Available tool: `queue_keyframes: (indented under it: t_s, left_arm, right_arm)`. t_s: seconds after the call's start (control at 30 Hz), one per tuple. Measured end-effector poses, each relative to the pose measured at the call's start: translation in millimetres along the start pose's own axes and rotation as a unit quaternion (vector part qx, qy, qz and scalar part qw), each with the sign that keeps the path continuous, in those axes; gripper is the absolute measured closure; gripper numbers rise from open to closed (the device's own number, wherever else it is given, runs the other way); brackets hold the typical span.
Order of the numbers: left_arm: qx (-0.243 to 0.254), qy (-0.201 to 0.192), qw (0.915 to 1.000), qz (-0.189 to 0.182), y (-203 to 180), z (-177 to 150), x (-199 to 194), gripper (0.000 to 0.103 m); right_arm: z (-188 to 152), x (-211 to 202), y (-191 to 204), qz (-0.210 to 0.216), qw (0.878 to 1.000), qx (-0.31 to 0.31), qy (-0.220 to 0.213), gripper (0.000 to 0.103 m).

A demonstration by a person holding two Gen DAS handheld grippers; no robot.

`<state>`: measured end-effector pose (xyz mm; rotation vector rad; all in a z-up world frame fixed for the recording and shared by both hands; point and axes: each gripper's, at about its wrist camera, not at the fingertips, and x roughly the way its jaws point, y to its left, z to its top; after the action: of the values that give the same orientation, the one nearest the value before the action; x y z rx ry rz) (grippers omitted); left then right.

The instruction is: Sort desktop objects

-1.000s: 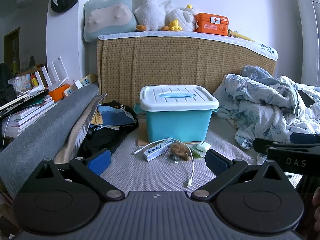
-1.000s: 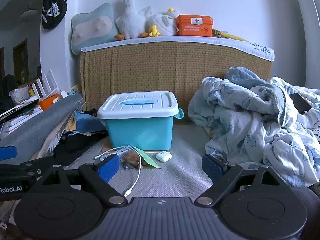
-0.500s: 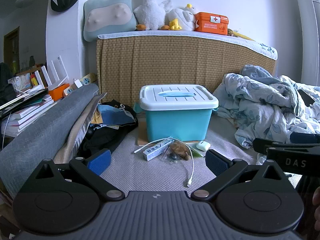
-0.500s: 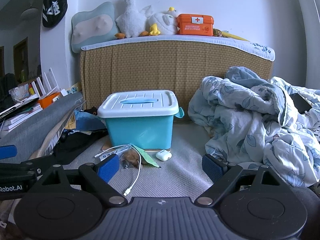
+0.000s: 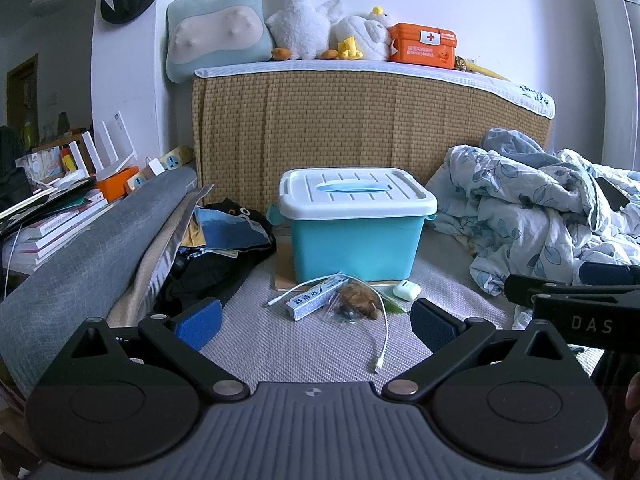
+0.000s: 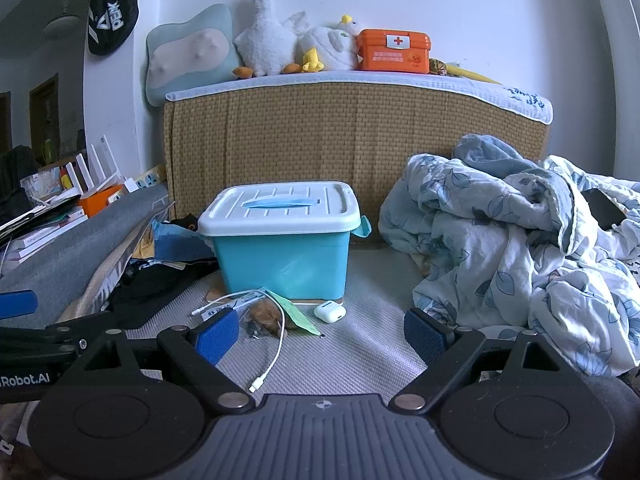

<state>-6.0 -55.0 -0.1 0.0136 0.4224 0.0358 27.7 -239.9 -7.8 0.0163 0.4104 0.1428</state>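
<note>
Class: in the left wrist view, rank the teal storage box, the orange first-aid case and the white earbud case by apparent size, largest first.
1. teal storage box
2. orange first-aid case, though it sits farther back
3. white earbud case

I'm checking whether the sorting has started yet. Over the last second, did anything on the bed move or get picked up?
Nothing visibly changed. Both hand-held grippers, left and right, are open and empty as before, short of the items. The lidded bin, cable, small box, bag and earbud case lie where they were.
</note>
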Motion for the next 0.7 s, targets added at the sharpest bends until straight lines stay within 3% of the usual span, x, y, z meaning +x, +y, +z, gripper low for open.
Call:
queue_keyframes:
  t_s: [0.7]
  left_arm:
    - [0.003,0.001,1.0,0.0,-1.9,-1.0,0.3,0.0]
  right_arm:
    - [-0.7,-0.1,1.5,0.0,1.0,-0.003,0.001,0.011]
